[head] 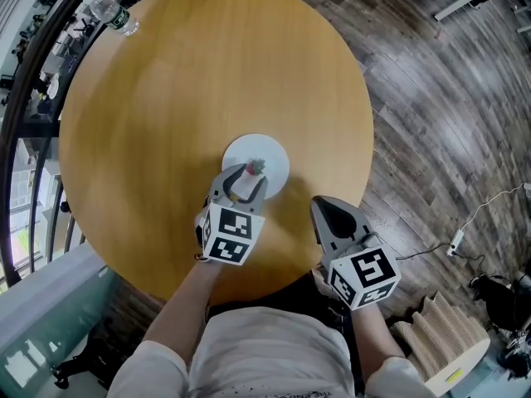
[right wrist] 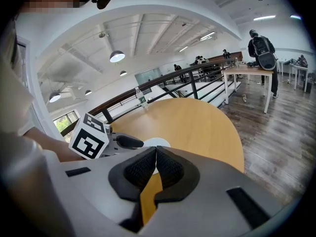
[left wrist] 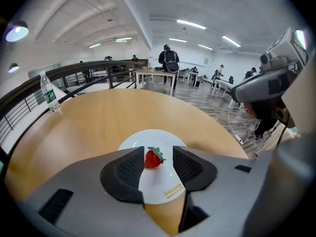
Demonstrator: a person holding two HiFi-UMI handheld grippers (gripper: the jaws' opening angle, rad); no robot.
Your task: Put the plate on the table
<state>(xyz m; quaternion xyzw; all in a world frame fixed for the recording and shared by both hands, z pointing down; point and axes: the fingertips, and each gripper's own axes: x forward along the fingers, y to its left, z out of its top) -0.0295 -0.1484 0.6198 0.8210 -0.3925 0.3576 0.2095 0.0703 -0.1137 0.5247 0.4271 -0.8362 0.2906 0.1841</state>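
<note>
A small strip of yellow print [left wrist: 174, 192] marks the near rim of a white plate [head: 272, 151], the only writing on the task's thing, and it is too small to read. A clear water bottle [left wrist: 49, 93] at the far edge of the round wooden table [head: 182, 98] carries a green label that is also illegible. Each gripper bears a cube of black-and-white square markers, and these hold patterns but no words.

The plate lies flat on the table, towards the person's side of the top, with a single red strawberry [left wrist: 153, 159] resting on it. The left gripper [head: 249, 175] hangs over the plate's near edge. Its jaws stand wide apart with the strawberry in the gap between them, close to the left-hand pad. Neither pad presses on the fruit or the plate, so the claw has hold of nothing.

The right gripper [head: 322, 204] is just to the right of the plate and clear of it, above bare tabletop near the table's edge. Its jaws are closed together, with nothing between them.

The person's left forearm reaches up from the bottom of the head view, and its gripper points steeply down at the plate. The right gripper tilts down less sharply and points out across the table.
</note>
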